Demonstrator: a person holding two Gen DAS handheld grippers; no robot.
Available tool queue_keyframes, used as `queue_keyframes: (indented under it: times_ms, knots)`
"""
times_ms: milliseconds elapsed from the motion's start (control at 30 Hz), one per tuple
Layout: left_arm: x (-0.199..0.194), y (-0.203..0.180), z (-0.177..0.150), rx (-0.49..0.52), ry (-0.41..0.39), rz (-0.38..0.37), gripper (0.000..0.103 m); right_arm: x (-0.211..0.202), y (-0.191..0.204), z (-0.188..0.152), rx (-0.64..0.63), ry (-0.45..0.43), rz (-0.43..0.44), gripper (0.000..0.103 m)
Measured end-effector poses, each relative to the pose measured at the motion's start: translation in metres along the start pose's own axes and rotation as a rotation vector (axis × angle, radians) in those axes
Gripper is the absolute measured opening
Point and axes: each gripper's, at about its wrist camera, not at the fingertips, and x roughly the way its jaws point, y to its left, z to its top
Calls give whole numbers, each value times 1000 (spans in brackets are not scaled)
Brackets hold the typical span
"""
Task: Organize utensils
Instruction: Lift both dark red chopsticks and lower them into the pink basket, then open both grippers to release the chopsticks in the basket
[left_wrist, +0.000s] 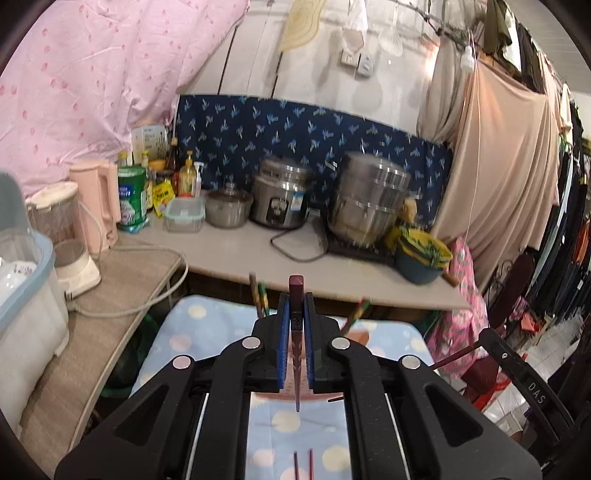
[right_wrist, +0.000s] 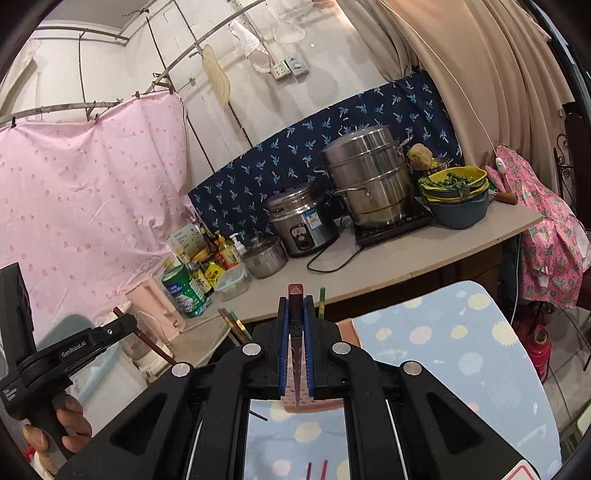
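Clearly both the left gripper (left_wrist: 295, 332) and right gripper (right_wrist: 295, 332) have fingers clamped on a dark red chopstick (left_wrist: 296, 295), lower centre; each thin stick could pivot or slip out

1. Dark red chopstick (left_wrist: 296, 291) is clamped between blue pads (left_wrist: 283, 332).
2. Pale blue tablecloth (right_wrist: 443, 350) is dotted yellow, pink and white.
3. Navy backsplash cloth (left_wrist: 295, 125) is printed with blue sprigs.
4. Pink curtain (right_wrist: 81, 192) is spotted.
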Motion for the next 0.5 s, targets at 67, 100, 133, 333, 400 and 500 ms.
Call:
queue_keyframes:
  times_ms: [67, 100, 133, 333, 400, 500]
  knots:
    - [2, -2, 15, -7, -36, -7, 7, 8, 3, 16, 3, -28, 3, 7]
    - [5, -3, 21, -9, -52, -8, 7, 12, 5, 22, 2, -39, 1, 7]
    - [7, -3, 25, -10, -62, -6, 7, 18, 7, 29, 2, -49, -3, 7]
    - [38, -1, 37, -21, -65, 13, 7, 51, 15, 40, -48, -46, -45, 7]
    - [49, 0, 35, -16, -59, 32, 7, 63, 12, 37, -42, -26, -47, 7]
    - [62, 0, 30, 0, -51, 65, 7, 79, 5, 29, -22, 15, -49, 7]
